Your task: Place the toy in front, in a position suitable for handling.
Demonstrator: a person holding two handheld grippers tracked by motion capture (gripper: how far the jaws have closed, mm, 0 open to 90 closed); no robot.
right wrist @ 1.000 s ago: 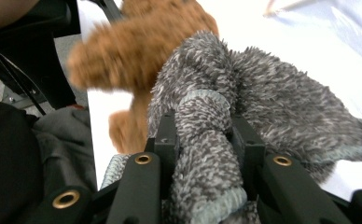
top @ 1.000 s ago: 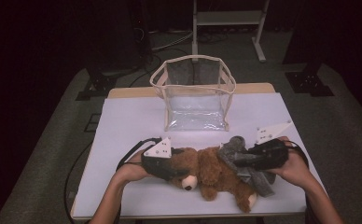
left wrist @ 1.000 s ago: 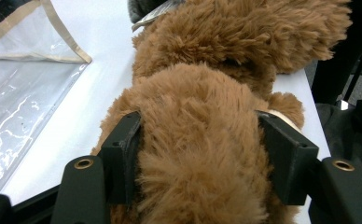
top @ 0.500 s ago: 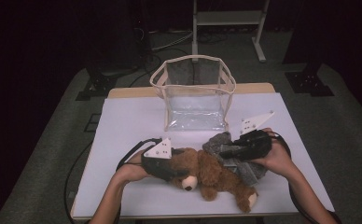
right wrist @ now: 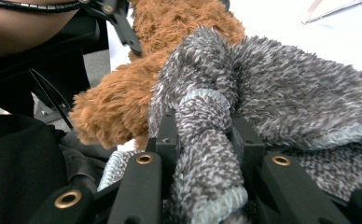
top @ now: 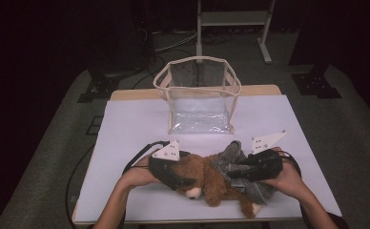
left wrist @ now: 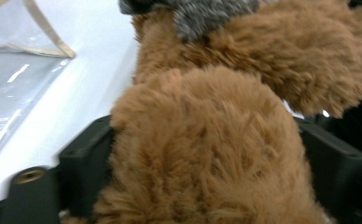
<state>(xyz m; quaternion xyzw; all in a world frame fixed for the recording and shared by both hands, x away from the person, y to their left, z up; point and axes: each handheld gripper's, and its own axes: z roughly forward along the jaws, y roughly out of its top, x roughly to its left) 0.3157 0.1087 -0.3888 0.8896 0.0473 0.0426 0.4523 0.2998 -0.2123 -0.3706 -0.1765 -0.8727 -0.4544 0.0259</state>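
Note:
A brown teddy bear [top: 207, 180] lies on its back near the table's front edge. A grey fuzzy garment [top: 230, 160] is draped over its body. My left gripper [top: 180, 177] sits at the bear's head. In the left gripper view its jaws stand either side of the brown fur [left wrist: 207, 149]; they have just been opening and the head is still between them. My right gripper [top: 236, 171] comes in from the right and is shut on a rolled sleeve of the grey garment [right wrist: 207, 154], with the cuff bunched between the jaws.
A clear plastic bag [top: 200, 102] with a beige rim stands open at the middle back of the white table [top: 135, 124]. Its clear side [left wrist: 11, 84] lies just left of the bear in the left gripper view. Cables trail from both grippers.
The right gripper carried the grey garment in toward the bear, then sank a little. The garment now lies further over the bear's body. The left hand stayed put.

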